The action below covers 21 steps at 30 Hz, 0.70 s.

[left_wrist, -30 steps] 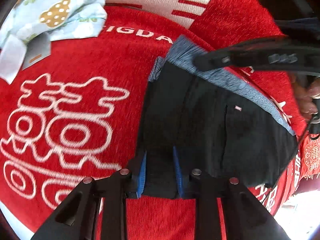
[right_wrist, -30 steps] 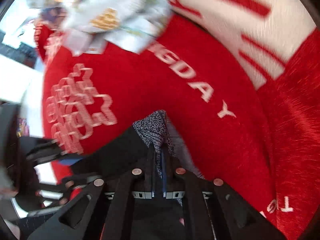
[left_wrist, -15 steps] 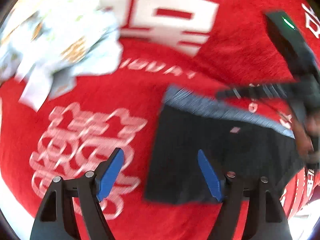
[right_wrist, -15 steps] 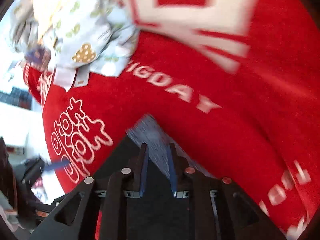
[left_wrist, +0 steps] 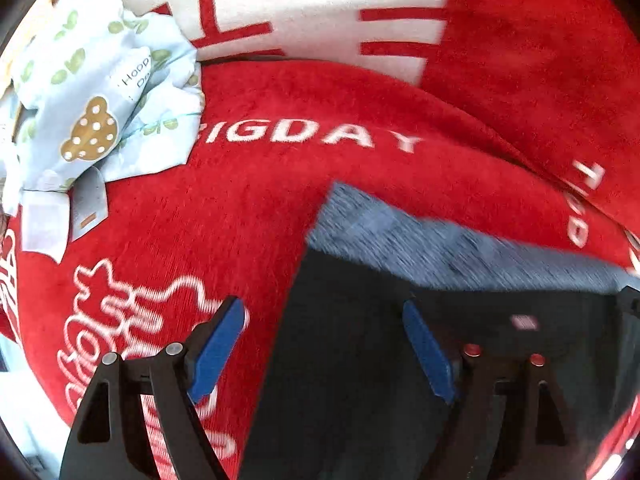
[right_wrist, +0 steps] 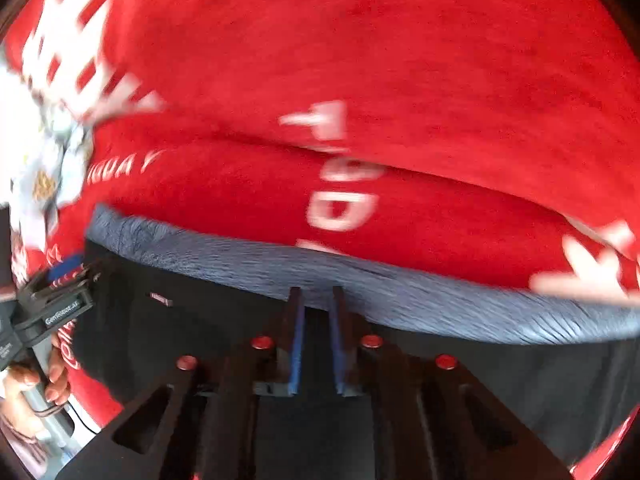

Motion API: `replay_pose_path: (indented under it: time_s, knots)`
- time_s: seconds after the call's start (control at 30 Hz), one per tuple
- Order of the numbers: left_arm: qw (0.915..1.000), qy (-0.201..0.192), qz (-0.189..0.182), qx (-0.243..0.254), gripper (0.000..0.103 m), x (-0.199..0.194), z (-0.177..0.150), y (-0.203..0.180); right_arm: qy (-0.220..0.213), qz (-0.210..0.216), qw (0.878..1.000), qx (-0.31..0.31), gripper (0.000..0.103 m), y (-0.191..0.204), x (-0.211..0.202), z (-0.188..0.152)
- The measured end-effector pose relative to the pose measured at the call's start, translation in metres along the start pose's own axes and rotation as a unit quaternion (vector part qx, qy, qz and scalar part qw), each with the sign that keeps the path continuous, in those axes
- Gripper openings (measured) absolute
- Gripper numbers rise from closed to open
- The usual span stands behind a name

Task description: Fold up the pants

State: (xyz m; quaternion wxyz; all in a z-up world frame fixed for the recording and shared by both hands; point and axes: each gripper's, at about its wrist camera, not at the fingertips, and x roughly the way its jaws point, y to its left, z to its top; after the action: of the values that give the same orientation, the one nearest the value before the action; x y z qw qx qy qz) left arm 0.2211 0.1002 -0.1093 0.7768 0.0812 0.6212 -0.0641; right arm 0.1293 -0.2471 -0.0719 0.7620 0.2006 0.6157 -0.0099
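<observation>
The left gripper (left_wrist: 324,322) has just let go, jaws wide, the right gripper (right_wrist: 316,308) eased to a narrow gap, leaving the folded pants (left_wrist: 360,360) flat on the red blanket (left_wrist: 320,184).

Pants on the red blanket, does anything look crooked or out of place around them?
The black pants lie flat with the grey waistband straight. The one stray item is a crumpled pale patterned cloth bunched at the blanket's far left edge, apart from the pants.

L gripper (left_wrist: 324,332) let go of pants (left_wrist: 360,380), jaws now wide; R gripper (right_wrist: 316,308) loosened slightly.
</observation>
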Motion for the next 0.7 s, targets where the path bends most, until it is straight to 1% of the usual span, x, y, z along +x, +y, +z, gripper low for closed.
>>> replay_pose_path:
  time_s: [0.03,0.07,0.1,0.13,0.17,0.2,0.23,0.27,0.3,0.33,0.4,0.47,0.5,0.53,0.57,0.6,0.63,0.67,0.7]
  knots:
    - [0.9999,-0.003,0.000,0.014,0.083,-0.007,-0.005,-0.006,0.002,0.036,0.999,0.030,0.027,-0.020,-0.018,-0.014]
    - [0.9995,-0.006,0.000,0.030,0.083,-0.014,-0.012,-0.016,0.002,0.048,0.998,0.044,0.036,-0.030,-0.027,-0.023]
    - [0.9992,-0.005,-0.001,0.039,0.083,-0.017,-0.015,-0.024,0.002,0.067,0.995,0.074,0.041,-0.049,-0.043,-0.043]
    - [0.9990,-0.003,-0.001,0.044,0.083,-0.019,-0.020,-0.033,0.004,0.081,0.992,0.093,0.045,-0.060,-0.051,-0.057]
    - [0.9991,0.001,0.001,0.043,0.083,-0.018,-0.026,-0.039,0.007,0.104,0.988,0.118,0.046,-0.074,-0.059,-0.077]
    - [0.9992,0.011,0.003,0.039,0.083,-0.014,-0.032,-0.043,0.010,0.115,0.984,0.133,0.046,-0.081,-0.062,-0.088]
    - [0.9990,0.032,0.005,0.032,0.083,-0.004,-0.037,-0.047,0.016,0.131,0.978,0.162,0.046,-0.093,-0.065,-0.104]
    - [0.9989,0.039,0.010,0.025,0.084,0.005,-0.039,-0.055,0.021,0.141,0.973,0.184,0.046,-0.102,-0.065,-0.115]
    - [0.9995,0.022,0.012,0.016,0.087,0.005,-0.043,-0.054,0.029,0.146,0.967,0.209,0.046,-0.109,-0.061,-0.125]
    - [0.9996,0.015,0.015,0.017,0.088,0.005,-0.044,-0.055,0.035,0.147,0.961,0.233,0.046,-0.116,-0.056,-0.136]
    - [0.9995,0.020,0.013,0.021,0.088,0.005,-0.045,-0.054,0.035,0.151,0.951,0.268,0.046,-0.122,-0.043,-0.146]
    - [0.9990,0.027,0.015,0.031,0.088,0.005,-0.044,-0.056,0.008,0.170,0.939,0.298,0.046,-0.135,-0.036,-0.148]
    - [0.9987,0.027,0.020,0.038,0.088,0.004,-0.043,-0.056,0.003,0.173,0.937,0.304,0.046,-0.137,-0.036,-0.148]
    - [0.9983,0.027,0.025,0.045,0.088,0.006,-0.039,-0.057,0.000,0.174,0.932,0.317,0.041,-0.141,-0.032,-0.146]
    - [0.9979,0.025,0.030,0.051,0.088,0.006,-0.039,-0.059,0.002,0.166,0.930,0.328,0.014,-0.145,-0.030,-0.146]
    - [0.9975,0.021,0.038,0.056,0.090,0.005,-0.039,-0.063,0.003,0.164,0.930,0.330,0.008,-0.147,-0.030,-0.146]
    - [0.9970,0.017,0.046,0.060,0.093,0.002,-0.036,-0.071,0.000,0.164,0.931,0.326,0.007,-0.148,-0.030,-0.148]
    - [0.9966,0.015,0.052,0.062,0.095,0.002,-0.036,-0.073,0.003,0.146,0.939,0.310,0.007,-0.146,-0.031,-0.154]
    - [0.9967,0.014,0.053,0.060,0.095,0.001,-0.037,-0.074,0.004,0.140,0.942,0.306,0.007,-0.148,-0.030,-0.159]
